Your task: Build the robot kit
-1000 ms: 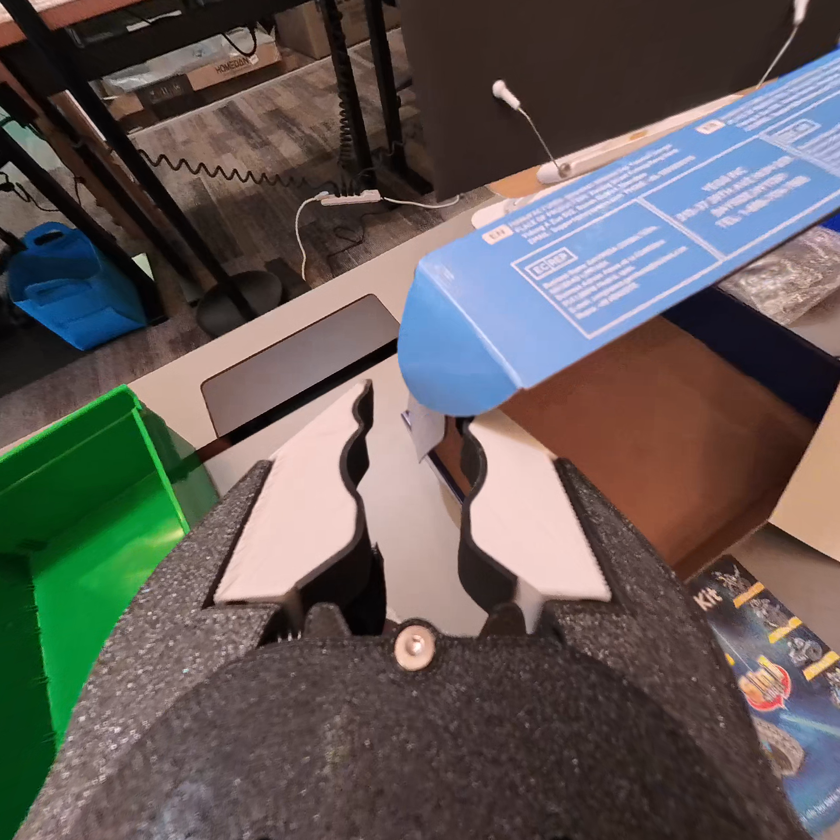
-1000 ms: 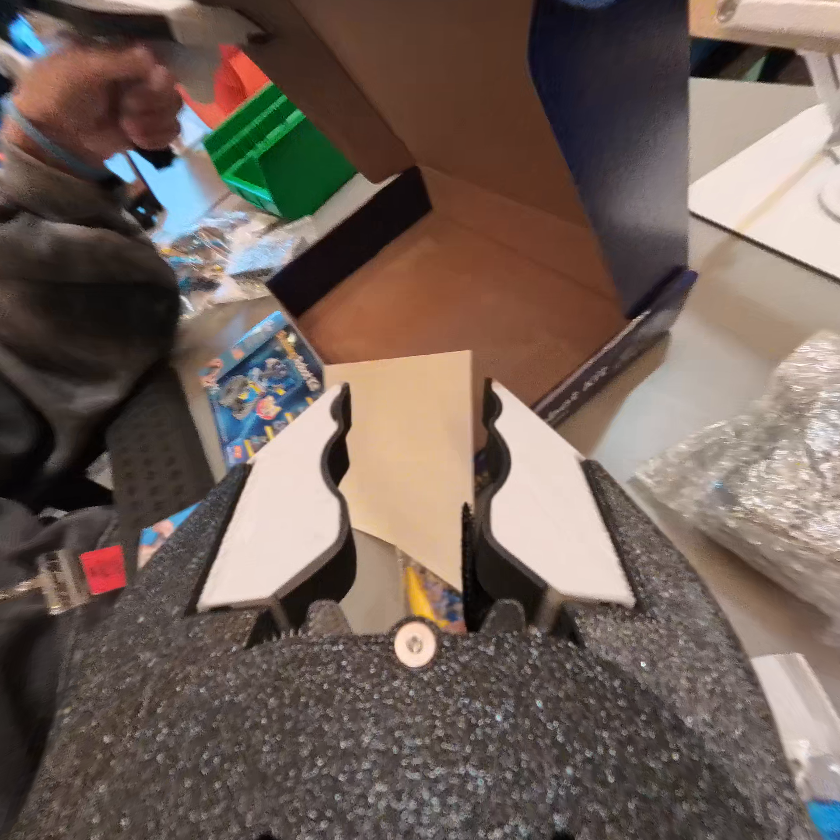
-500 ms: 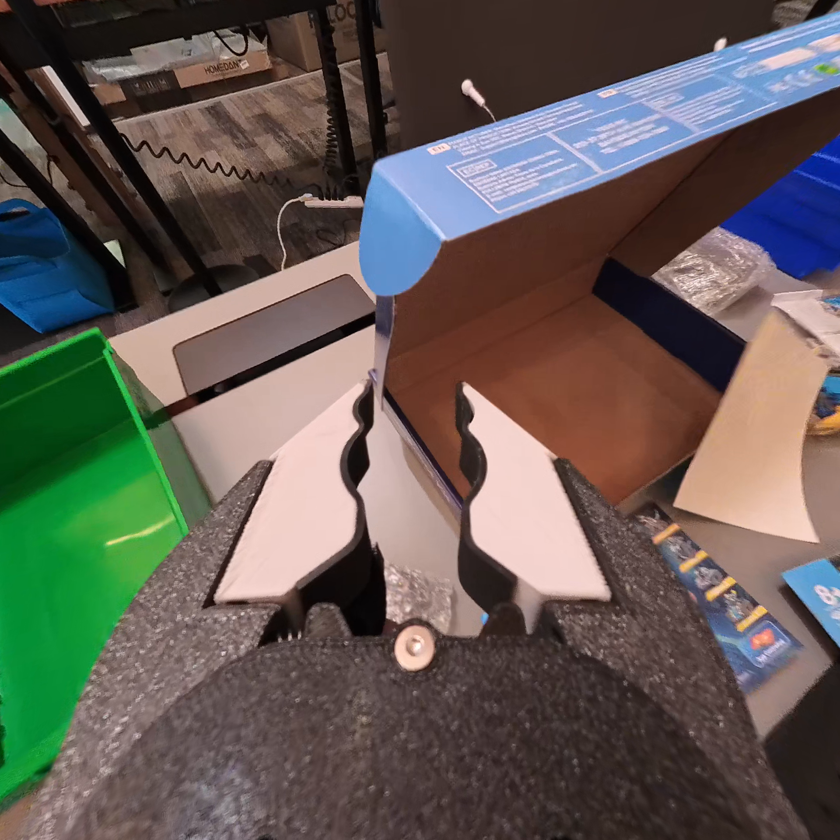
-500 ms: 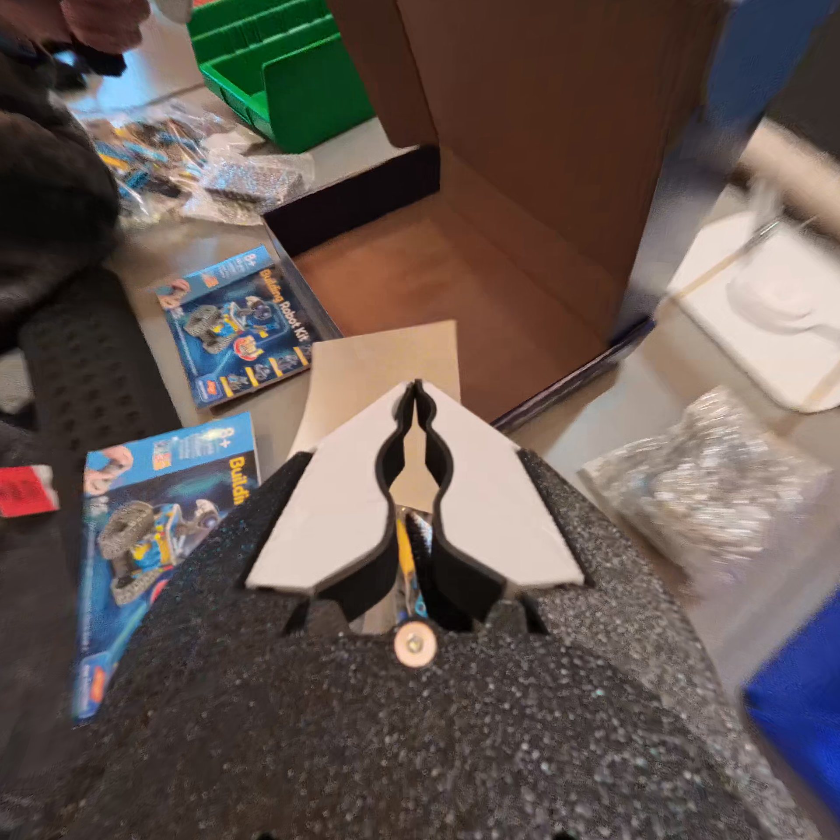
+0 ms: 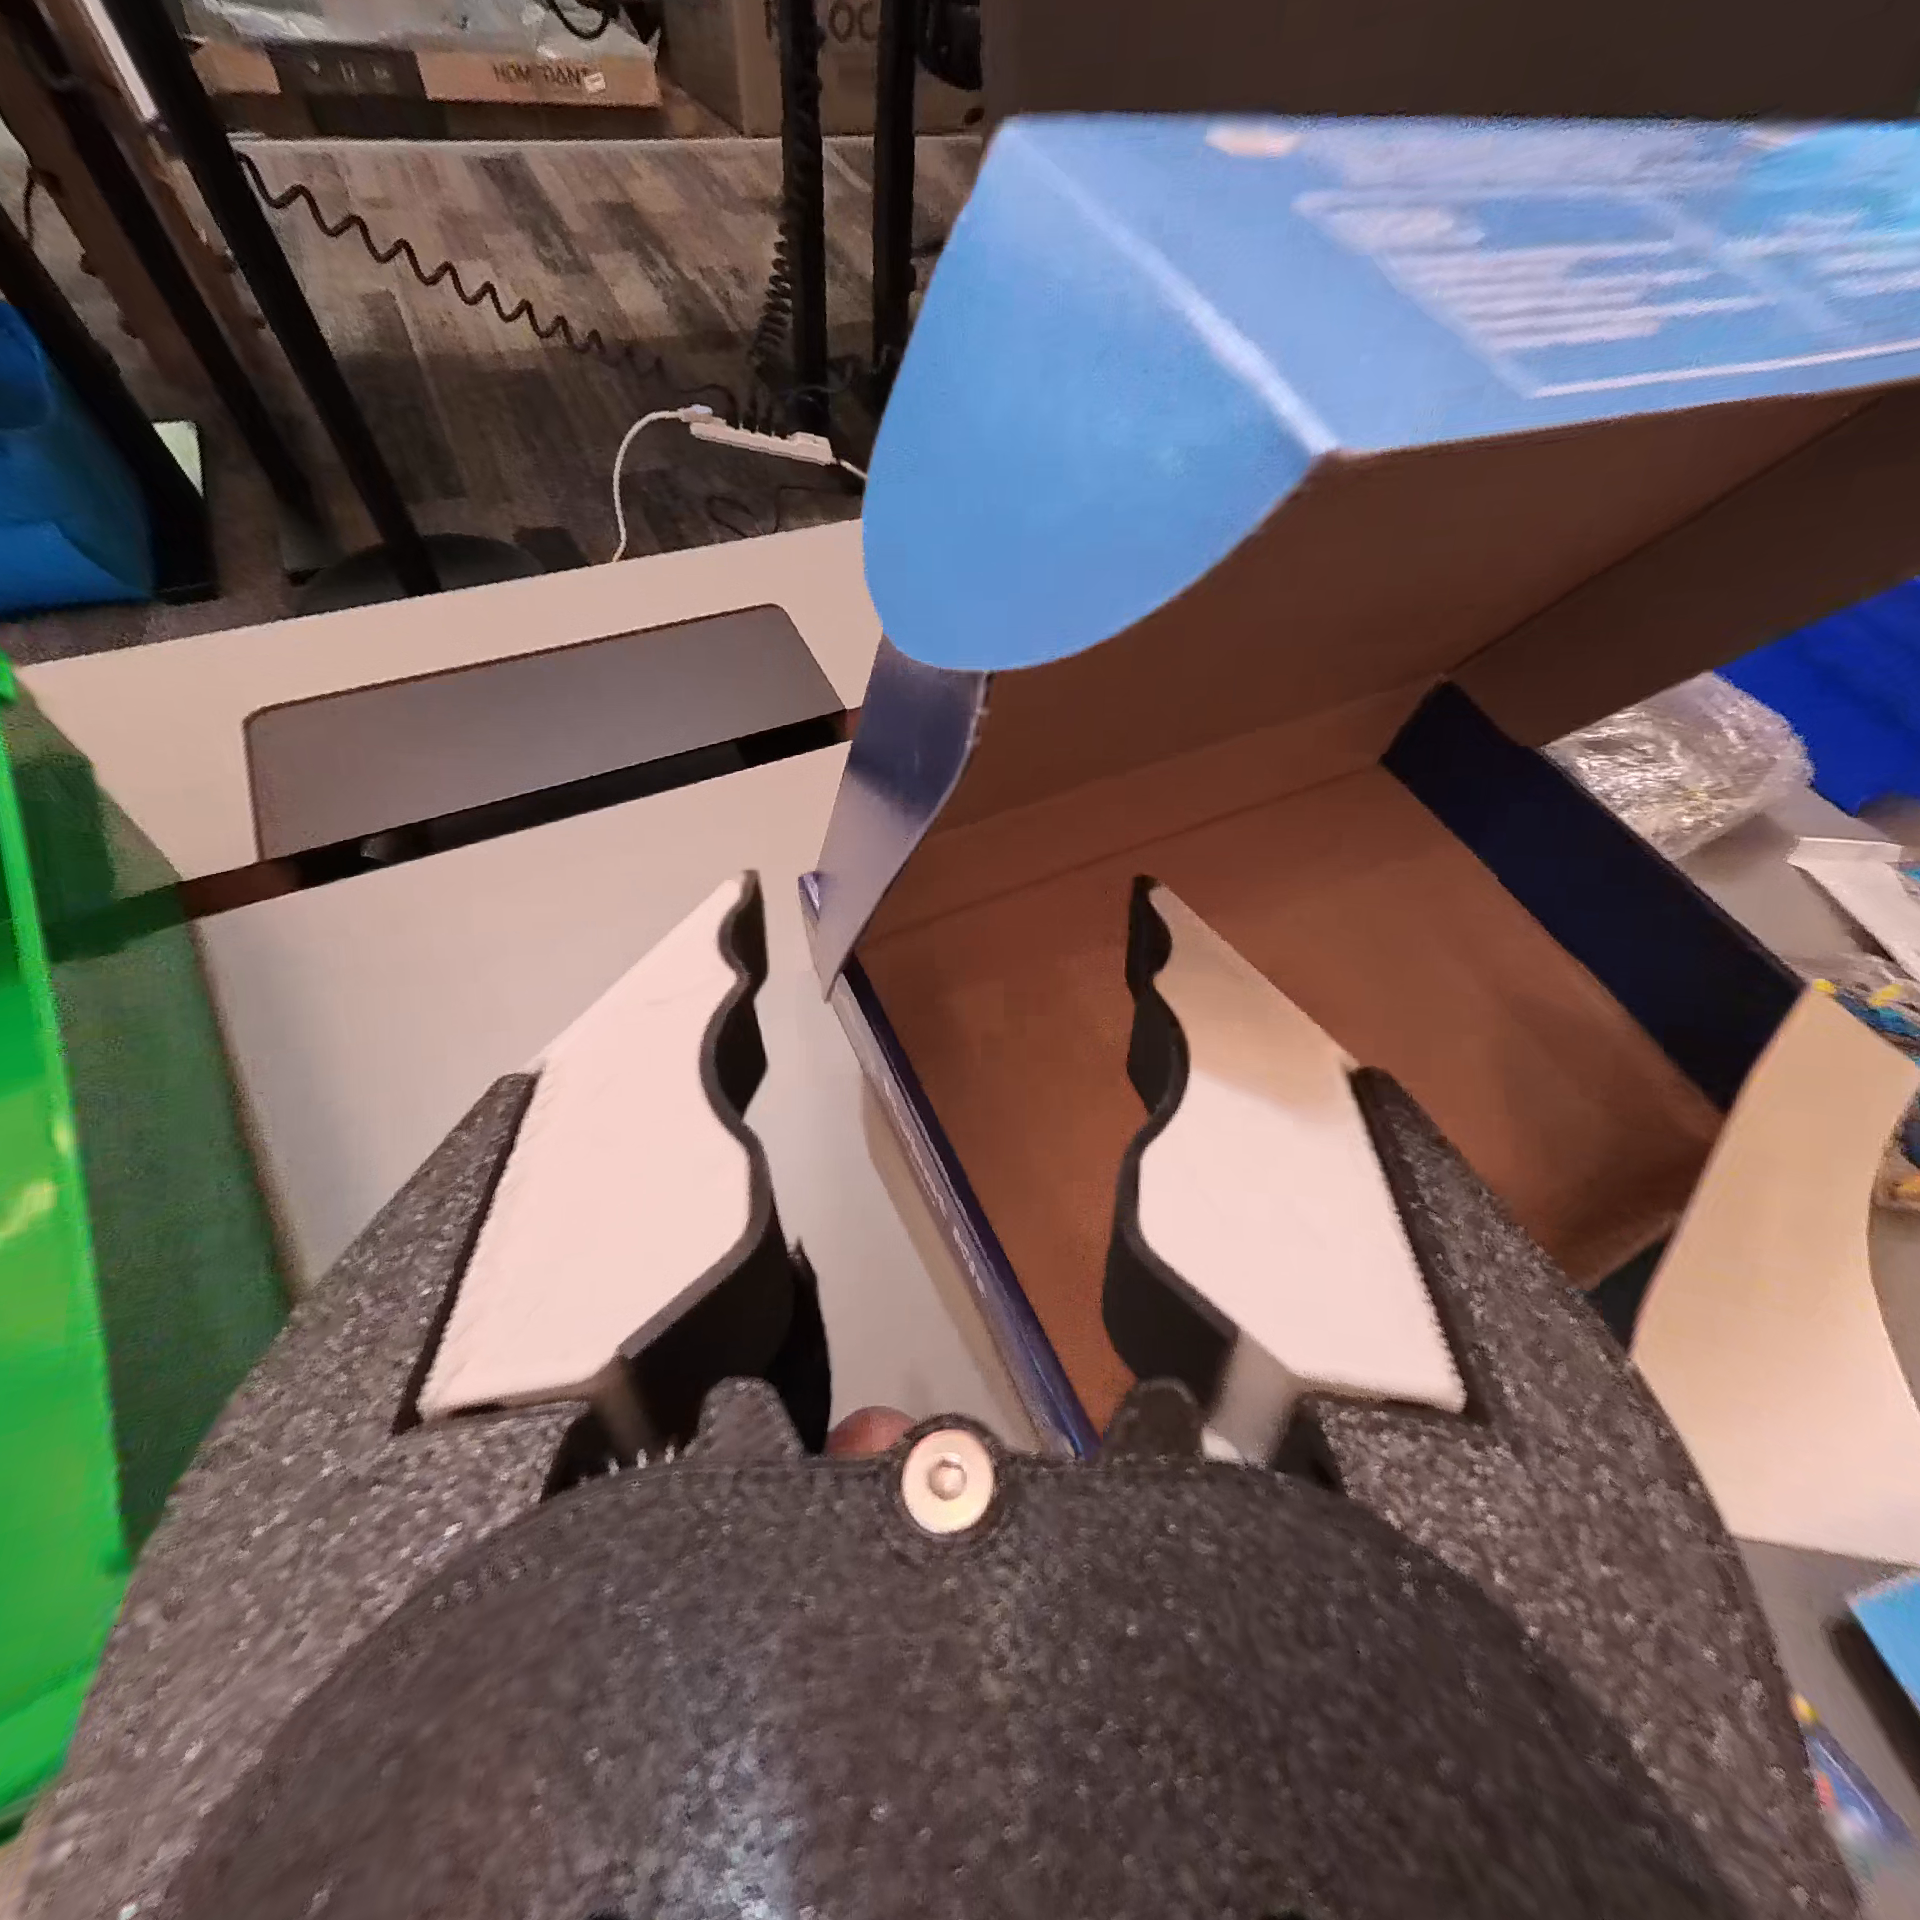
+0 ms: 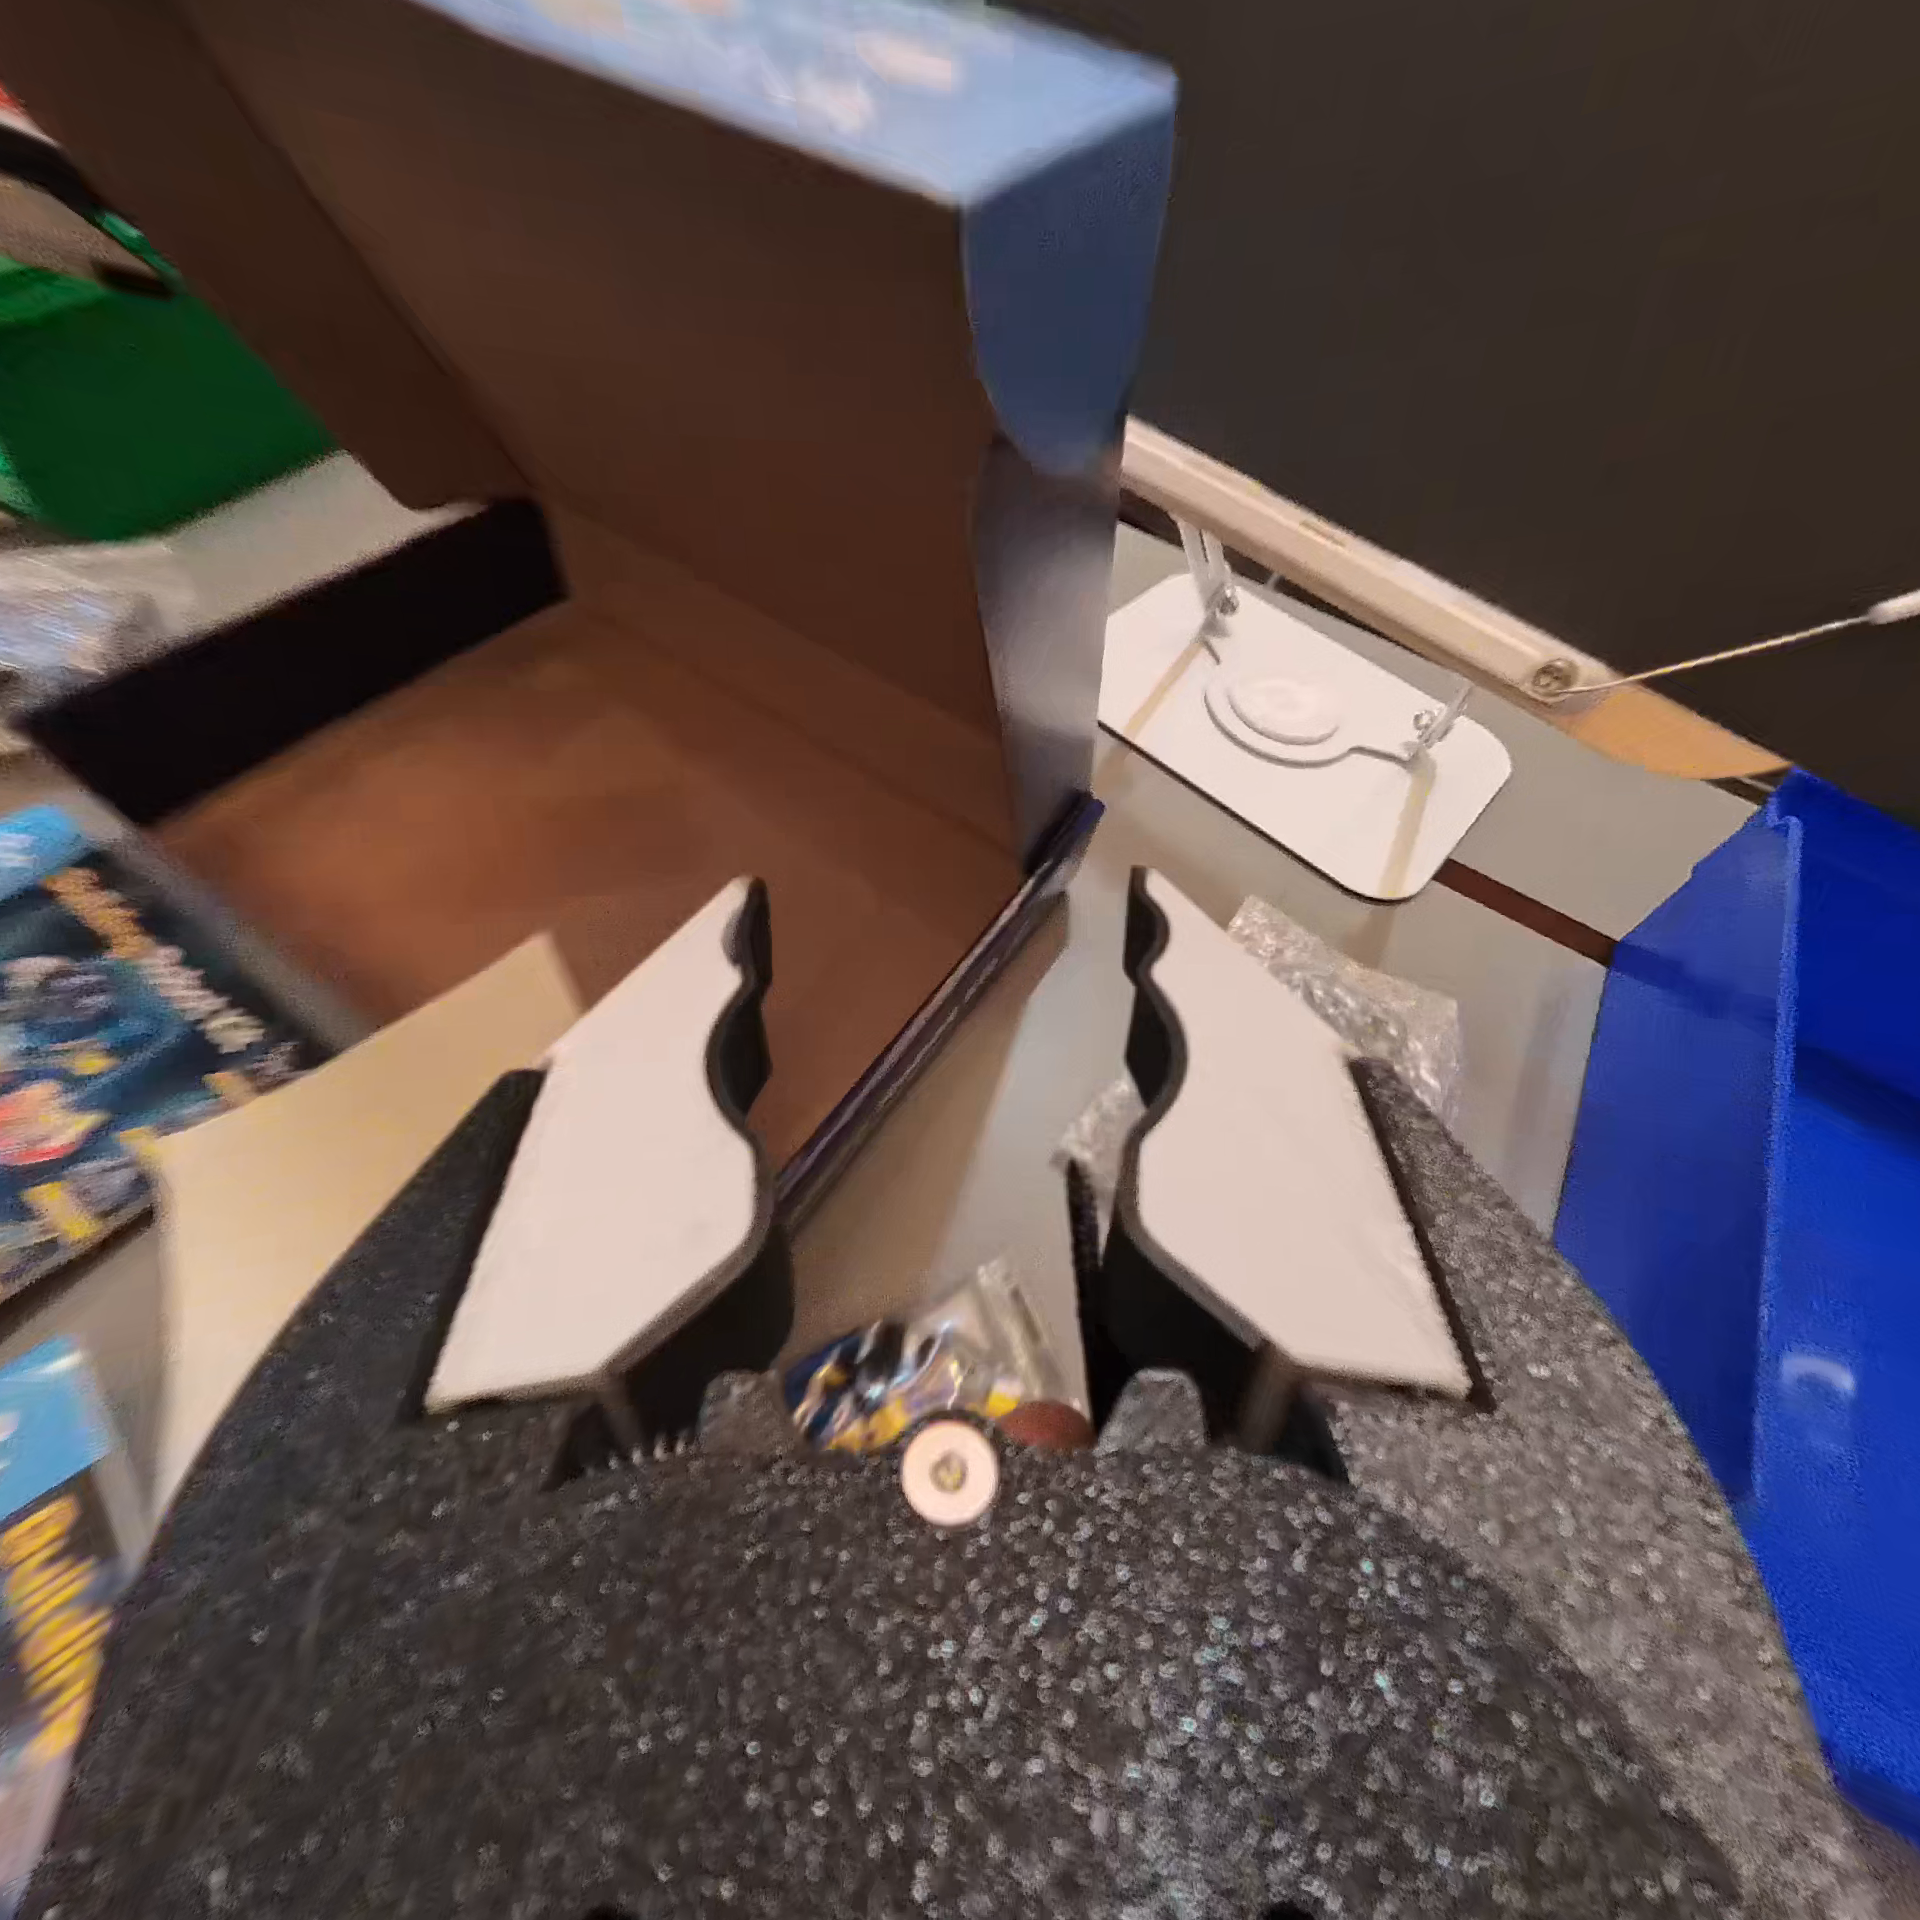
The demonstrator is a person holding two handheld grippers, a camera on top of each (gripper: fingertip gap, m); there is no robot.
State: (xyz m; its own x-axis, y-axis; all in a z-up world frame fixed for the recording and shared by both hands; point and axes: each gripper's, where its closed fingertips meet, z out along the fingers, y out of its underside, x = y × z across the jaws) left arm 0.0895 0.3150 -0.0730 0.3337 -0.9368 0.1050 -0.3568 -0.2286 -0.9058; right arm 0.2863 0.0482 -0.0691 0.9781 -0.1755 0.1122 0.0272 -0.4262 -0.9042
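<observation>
Cardboard box (image 5: 1299, 997) with raised blue lid (image 5: 1403, 312) is seen empty on the table (image 5: 416, 987).
Left gripper (image 5: 943, 902) and right gripper (image 6: 943, 902) are held open, nothing gripped; green bin (image 5: 62, 1143) and blue bin (image 6: 1766, 1143) are placed beside.

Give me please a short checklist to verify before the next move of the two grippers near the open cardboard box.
1. Left gripper open and empty: ok, fingers spread, nothing between them.
2. Right gripper open and empty: ok.
3. Open box has an empty floor: ok, only bare brown cardboard shows.
4. Box lid stands up by itself: cannot tell, no support visible.
5. Left gripper lined up on the box's near side wall: ok, the wall runs between the fingers, untouched.
6. Small parts bag clear of the right gripper: not ok, it lies just under the finger bases.
</observation>
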